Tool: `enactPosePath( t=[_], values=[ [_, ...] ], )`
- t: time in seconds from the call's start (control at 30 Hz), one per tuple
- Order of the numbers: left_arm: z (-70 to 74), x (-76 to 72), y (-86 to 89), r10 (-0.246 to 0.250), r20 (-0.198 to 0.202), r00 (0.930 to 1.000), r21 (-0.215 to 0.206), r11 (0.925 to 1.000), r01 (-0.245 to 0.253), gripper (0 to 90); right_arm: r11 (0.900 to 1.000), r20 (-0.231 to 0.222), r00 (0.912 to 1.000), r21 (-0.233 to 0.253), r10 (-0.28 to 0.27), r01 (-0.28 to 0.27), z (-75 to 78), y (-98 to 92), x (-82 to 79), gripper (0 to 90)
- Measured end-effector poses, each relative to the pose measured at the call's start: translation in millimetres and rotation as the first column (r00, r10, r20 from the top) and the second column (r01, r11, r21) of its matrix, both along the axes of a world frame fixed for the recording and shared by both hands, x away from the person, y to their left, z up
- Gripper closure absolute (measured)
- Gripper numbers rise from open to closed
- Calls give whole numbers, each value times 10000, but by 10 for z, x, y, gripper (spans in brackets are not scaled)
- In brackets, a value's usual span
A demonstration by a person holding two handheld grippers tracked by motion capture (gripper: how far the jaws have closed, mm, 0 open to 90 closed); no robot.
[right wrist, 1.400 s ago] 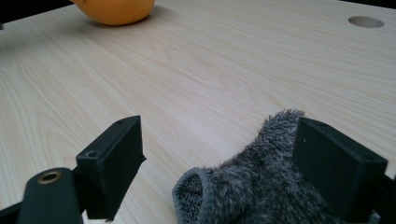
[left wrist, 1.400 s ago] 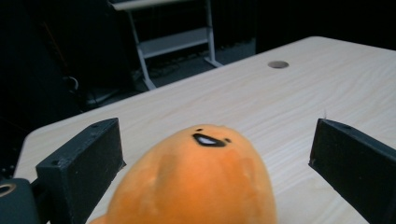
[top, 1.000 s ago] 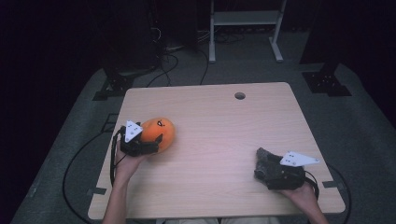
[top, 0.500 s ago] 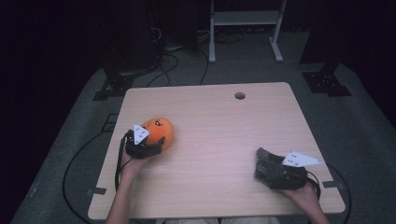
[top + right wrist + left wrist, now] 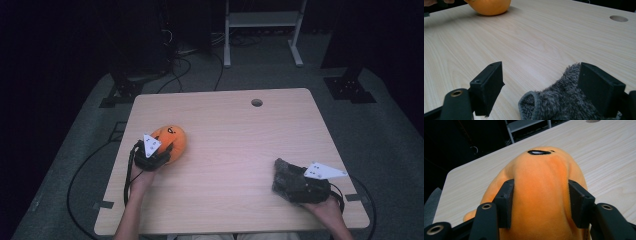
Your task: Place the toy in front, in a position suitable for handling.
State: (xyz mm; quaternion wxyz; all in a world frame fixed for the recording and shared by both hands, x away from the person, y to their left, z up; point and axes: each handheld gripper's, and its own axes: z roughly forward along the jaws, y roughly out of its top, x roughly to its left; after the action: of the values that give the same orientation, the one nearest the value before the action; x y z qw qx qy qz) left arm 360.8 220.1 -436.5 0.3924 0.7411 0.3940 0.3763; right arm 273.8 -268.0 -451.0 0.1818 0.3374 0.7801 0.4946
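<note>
Gripping a rounded orange plush toy with a black stitched mouth (image 5: 541, 195), the left gripper (image 5: 159, 152) sits at the near left of the pale wooden counter (image 5: 235, 145); its two black fingers (image 5: 505, 202) press into the toy's soft sides, one on each flank. The toy rests on the counter, well apart from the round cable hole (image 5: 257, 102) at the far edge. At the near right, the right gripper (image 5: 544, 92) lies low over a fuzzy dark grey cloth (image 5: 564, 100), its fingers (image 5: 487, 87) spread wide; the cloth lies between them, touching the right-hand one and clear of the other.
</note>
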Motion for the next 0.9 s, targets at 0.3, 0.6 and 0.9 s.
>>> enactPosePath(
  t=[0.3,0.6,0.9],
  values=[
    [114,-47,12,-60,260,9996,-777,9969,80,464,10000,134,9999,81,-31,30,19,-26,-9,196],
    [275,-147,-208,-1197,494,9916,-1120,9859,1245,470,9997,218,9996,179,-174,170,42,-91,-11,204],
    [434,-316,-597,-3055,761,9491,-1869,9307,3146,467,9991,372,9985,100,-412,409,78,-224,-6,232]
  ],
)
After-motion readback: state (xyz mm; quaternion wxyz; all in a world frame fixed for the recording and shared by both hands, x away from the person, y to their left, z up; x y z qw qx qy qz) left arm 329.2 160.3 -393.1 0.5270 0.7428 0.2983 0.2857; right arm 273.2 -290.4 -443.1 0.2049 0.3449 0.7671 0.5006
